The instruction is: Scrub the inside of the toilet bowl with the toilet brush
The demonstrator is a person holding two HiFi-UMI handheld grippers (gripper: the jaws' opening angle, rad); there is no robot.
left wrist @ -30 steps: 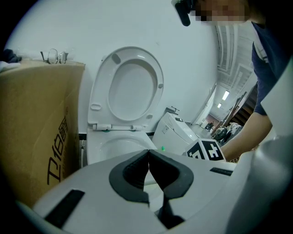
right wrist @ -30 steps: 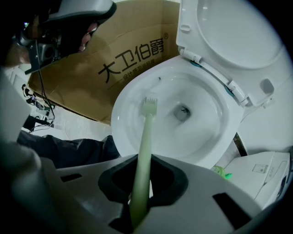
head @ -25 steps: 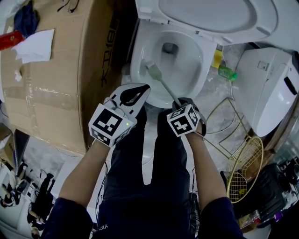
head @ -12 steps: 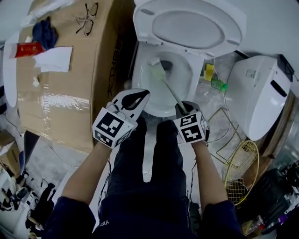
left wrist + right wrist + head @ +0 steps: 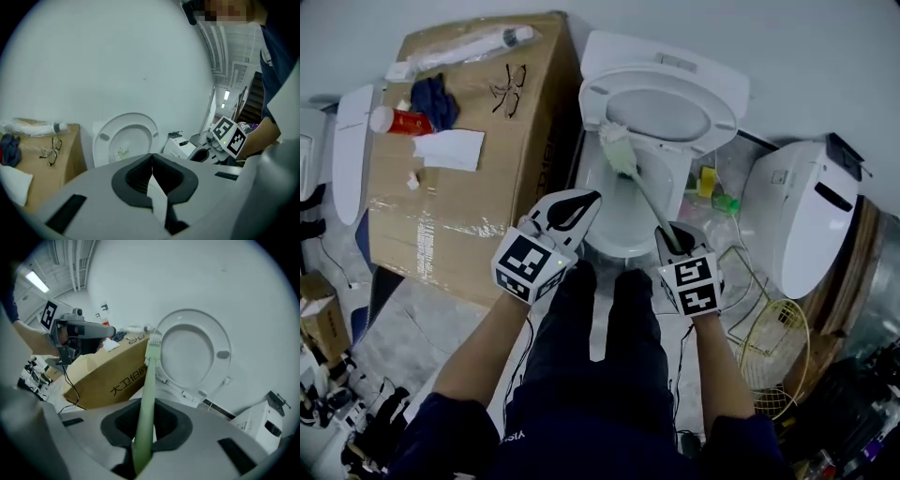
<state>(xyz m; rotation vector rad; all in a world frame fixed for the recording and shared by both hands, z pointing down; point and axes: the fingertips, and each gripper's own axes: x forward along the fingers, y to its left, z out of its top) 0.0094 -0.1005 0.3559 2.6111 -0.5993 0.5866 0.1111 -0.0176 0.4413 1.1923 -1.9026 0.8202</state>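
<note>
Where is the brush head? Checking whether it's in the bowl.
Head view, upper centre: the brush head sits at the bowl rim, rear left, by the raised lid.

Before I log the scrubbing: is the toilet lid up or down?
Up. The toilet lid stands raised, tilted back behind the bowl, whose opening shows below it.

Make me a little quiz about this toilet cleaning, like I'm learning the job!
1. True or false: the left claw is open.
2. Which one holds the brush? A: left claw. B: right claw.
3. Fill in: the glasses lie on the ____.

Key:
1. False: it is shut, with nothing in it.
2. B.
3. box.
</note>
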